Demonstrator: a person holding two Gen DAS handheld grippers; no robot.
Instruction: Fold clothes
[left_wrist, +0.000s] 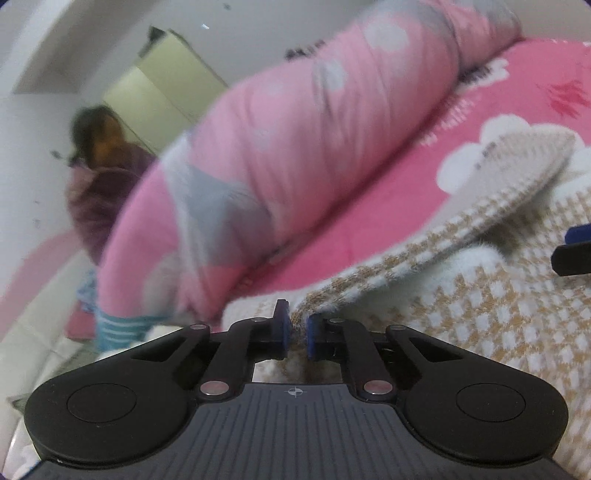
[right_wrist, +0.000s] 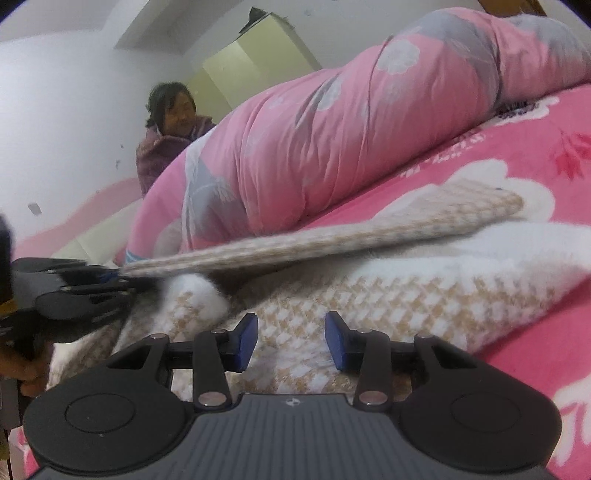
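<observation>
A beige-and-white checked knit sweater (left_wrist: 480, 314) with a fluffy white inside lies crumpled on the pink bed. My left gripper (left_wrist: 298, 330) is shut on a raised edge of it, with the fabric pinched between the blue pads. In the right wrist view the left gripper (right_wrist: 116, 276) holds the end of a ribbed beige strip (right_wrist: 332, 236) that stretches off to the right. My right gripper (right_wrist: 291, 339) hovers open just over the sweater (right_wrist: 369, 295), its pads apart and pressing on nothing. One of its fingertips (left_wrist: 576, 247) shows at the right edge of the left wrist view.
A pink sheet with white flowers (right_wrist: 517, 369) covers the bed. A rolled pink and grey duvet (left_wrist: 295, 147) lies along the far side. Behind it sits a person in a purple jacket (right_wrist: 166, 147), with a pale yellow wardrobe (right_wrist: 251, 59) against the white wall.
</observation>
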